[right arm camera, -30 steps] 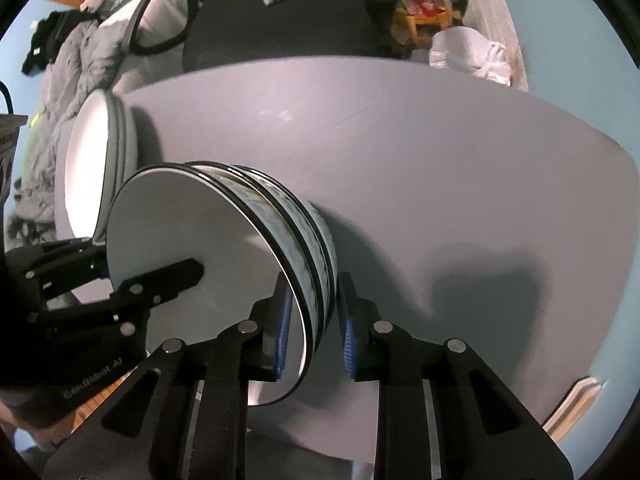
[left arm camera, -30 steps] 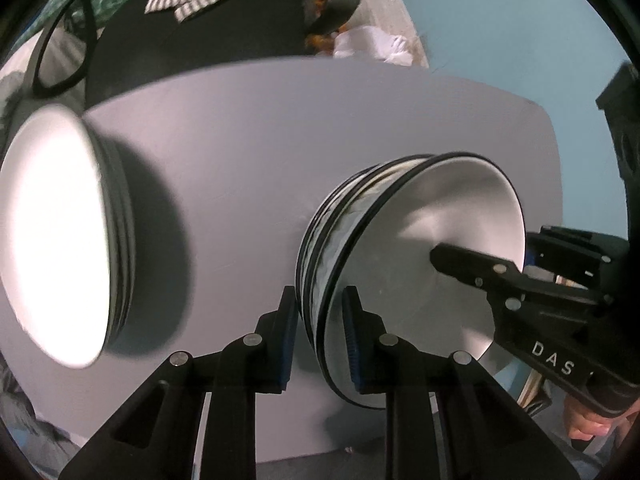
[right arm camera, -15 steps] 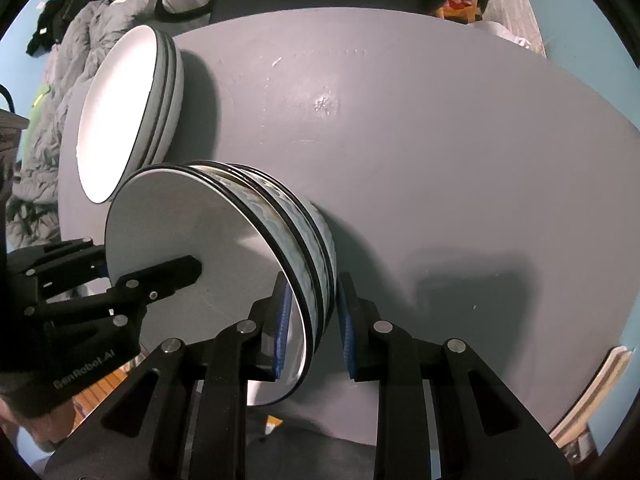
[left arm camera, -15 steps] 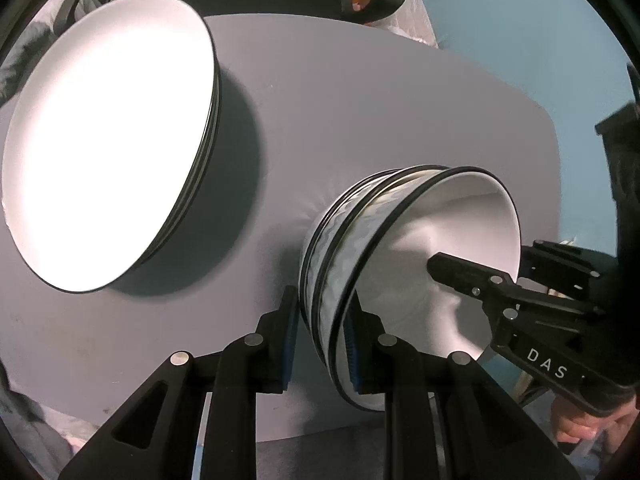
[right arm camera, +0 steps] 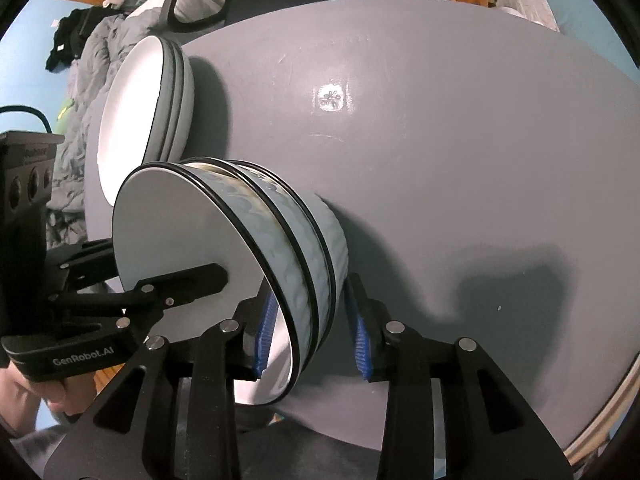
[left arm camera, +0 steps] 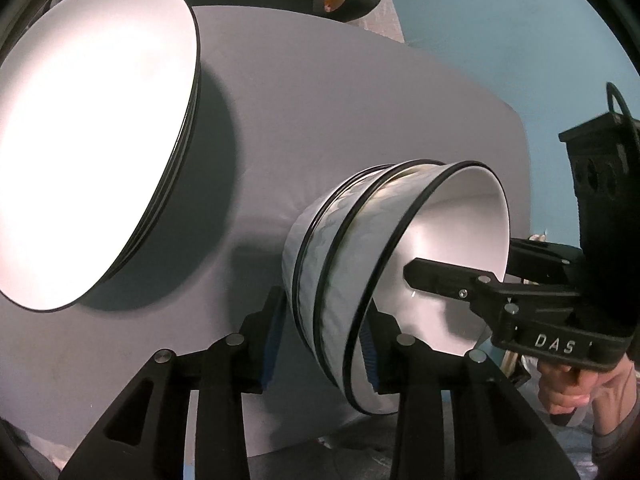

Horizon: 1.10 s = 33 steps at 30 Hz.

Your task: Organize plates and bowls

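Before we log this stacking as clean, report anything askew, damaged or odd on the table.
Nothing serious. The bowls nest evenly and the plates sit squarely stacked. Only oddities: a brownish tinge under the top bowl's rim, and a scuffed shiny patch on the table.

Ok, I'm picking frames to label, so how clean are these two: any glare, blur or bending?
Left wrist view: the plate stack is blown out to white glare, and the bowl stack has a slightly smeared rim. Right wrist view: evenly lit, a small glint on the table, sharp bowls, and a dark shadow cast to their right. Both views: fisheye bending curves the table edges.
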{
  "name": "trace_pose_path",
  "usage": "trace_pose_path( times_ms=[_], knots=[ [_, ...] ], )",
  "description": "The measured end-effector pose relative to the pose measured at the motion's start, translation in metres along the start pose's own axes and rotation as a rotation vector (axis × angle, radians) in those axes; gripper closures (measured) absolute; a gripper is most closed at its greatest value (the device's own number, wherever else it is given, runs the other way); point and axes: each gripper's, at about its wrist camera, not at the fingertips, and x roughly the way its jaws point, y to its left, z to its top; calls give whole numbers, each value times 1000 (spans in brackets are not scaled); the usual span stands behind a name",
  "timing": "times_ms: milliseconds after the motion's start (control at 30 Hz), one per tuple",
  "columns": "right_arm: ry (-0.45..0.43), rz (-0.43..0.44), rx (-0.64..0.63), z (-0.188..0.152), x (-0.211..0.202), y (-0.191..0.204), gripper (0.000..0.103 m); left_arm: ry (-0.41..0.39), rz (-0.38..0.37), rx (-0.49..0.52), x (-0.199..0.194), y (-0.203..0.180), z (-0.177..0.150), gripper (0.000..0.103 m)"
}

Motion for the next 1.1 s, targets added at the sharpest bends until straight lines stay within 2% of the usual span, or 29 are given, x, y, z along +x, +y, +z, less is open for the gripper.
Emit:
trace_pose_path(
  times_ms=[167,300,467,633,800,1100],
  knots=[
    [8,4,24,2,-1,-2,70,-5,-33,13,-4,19,-4,72],
    [8,-28,16,0,-5,3,81,-3,-17,33,-5,16,-10,73],
    [2,-70,-6,-3,-7,6,82,-10,-23,48,-8,11,-9,73],
    [-2,-54,18,-2,-4,6,82,0,-48,40,-7,16,-9,73],
    [-5,-48,32,-5,-5,1,82,10,-48,49,-2,10,2,72],
    [-4,-47,43,-5,-10,-6,81,35,-34,54,6,8,3,69]
  ],
)
